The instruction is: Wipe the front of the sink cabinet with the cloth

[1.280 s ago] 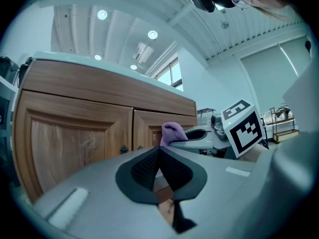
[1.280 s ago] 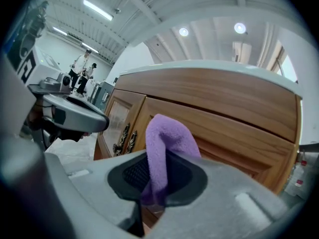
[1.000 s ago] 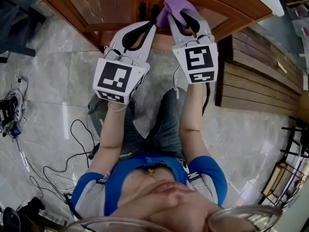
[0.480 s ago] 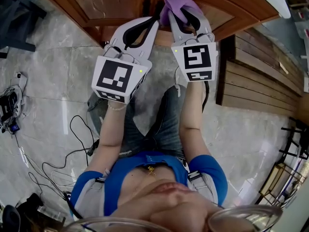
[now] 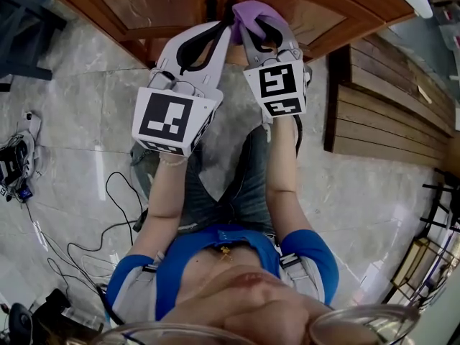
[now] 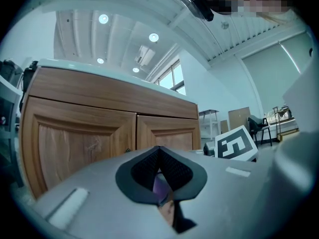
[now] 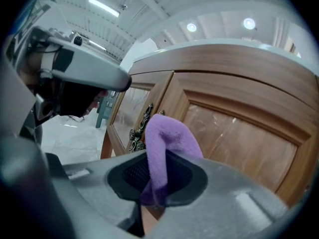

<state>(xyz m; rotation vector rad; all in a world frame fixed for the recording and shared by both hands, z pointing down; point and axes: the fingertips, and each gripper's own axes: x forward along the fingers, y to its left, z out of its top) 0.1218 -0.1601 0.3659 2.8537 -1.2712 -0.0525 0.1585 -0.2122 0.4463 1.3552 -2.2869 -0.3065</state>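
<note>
Both forearms (image 5: 284,164) reach straight ahead, bare, side by side and nearly parallel, blue sleeves at the shoulders.

The right claw (image 5: 256,24) is held up to the sink cabinet (image 5: 165,6) at the seam between its two doors. It is clenched on the purple cloth (image 7: 167,138), which stands up out of the jaws in a folded hump. In the right gripper view the cloth sits just beside the dark ornate door handles (image 7: 141,126), in front of the door panel right of them. We cannot settle whether it touches the wood.

The left claw (image 6: 159,151) rides just beside the right one, its tip close against the cloth in the head view. Its jaws are drawn together at the tips. A sliver of purple shows through the gap behind them; nipped or merely beyond, we cannot tell.

Around:
- The floor (image 5: 72,121) is pale stone tile.
- Loose black cables (image 5: 79,250) trail along the floor's left edge.
- Slatted wooden boards (image 5: 388,106) lie at the floor's right side, next to the cabinet's right end.
- The person's legs (image 5: 237,185), in jeans, sit below the forearms.
- The handles project at the seam, nearest the cloth.
</note>
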